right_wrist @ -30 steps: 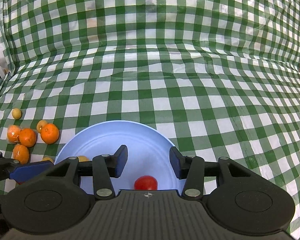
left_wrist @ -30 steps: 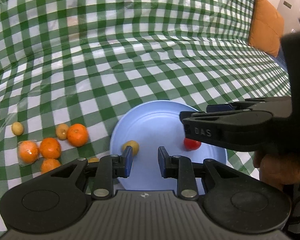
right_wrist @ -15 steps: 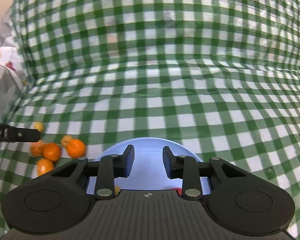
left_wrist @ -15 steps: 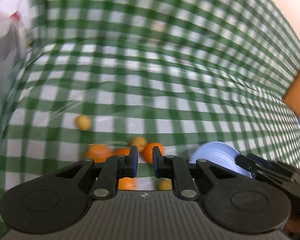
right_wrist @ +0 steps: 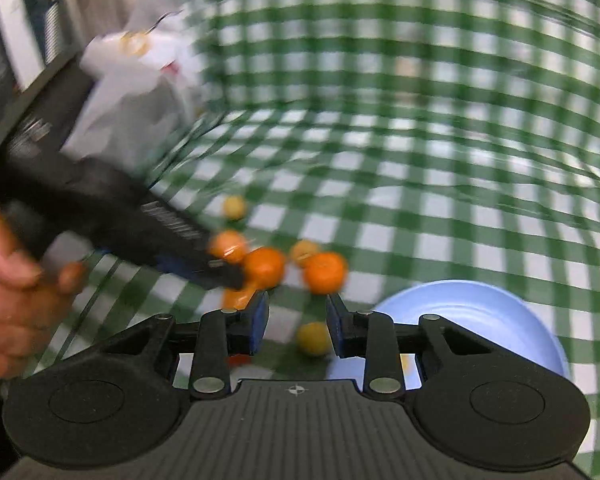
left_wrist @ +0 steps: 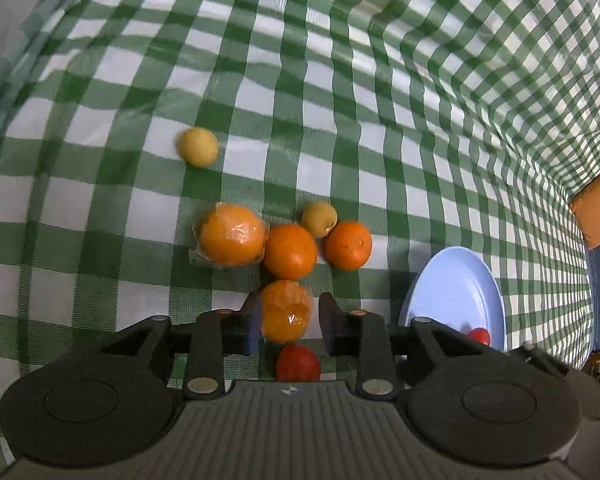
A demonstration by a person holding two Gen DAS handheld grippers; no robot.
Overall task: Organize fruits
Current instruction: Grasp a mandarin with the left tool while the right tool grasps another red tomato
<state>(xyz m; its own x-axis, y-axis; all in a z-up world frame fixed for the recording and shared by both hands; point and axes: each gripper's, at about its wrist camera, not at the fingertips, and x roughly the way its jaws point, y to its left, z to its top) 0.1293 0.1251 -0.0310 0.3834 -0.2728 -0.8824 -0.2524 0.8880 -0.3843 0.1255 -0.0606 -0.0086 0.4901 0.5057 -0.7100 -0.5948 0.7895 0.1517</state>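
Closest in the left wrist view, the left gripper (left_wrist: 287, 318) points steeply down at the green-checked cloth (left_wrist: 340, 92), its jaws opening with a wrapped orange (left_wrist: 286, 311) between them; the left pad sits at the fruit's edge, the right pad stands a little clear, so nothing is gripped. Just below that orange lies a red tomato (left_wrist: 298, 362) on the cloth. Off to the right sits the blue plate (left_wrist: 460, 280), with a second small red fruit (left_wrist: 479, 336) on it. Beyond the jaws lie three more oranges: a plastic-wrapped one (left_wrist: 232, 235), a bare one (left_wrist: 290, 251) touching it, and another (left_wrist: 348, 245) just to the right. A small yellowish fruit (left_wrist: 319, 219) nestles between the last two, and a yellow one (left_wrist: 198, 147) lies apart, farther back.

Meanwhile, the blurred right wrist view shows the right gripper (right_wrist: 297, 324) with its jaws nearly closed and gripping nothing; a small yellow fruit (right_wrist: 313, 338) lies on the cloth below the gap. A hand (right_wrist: 12, 304) holds the left gripper at the left edge.
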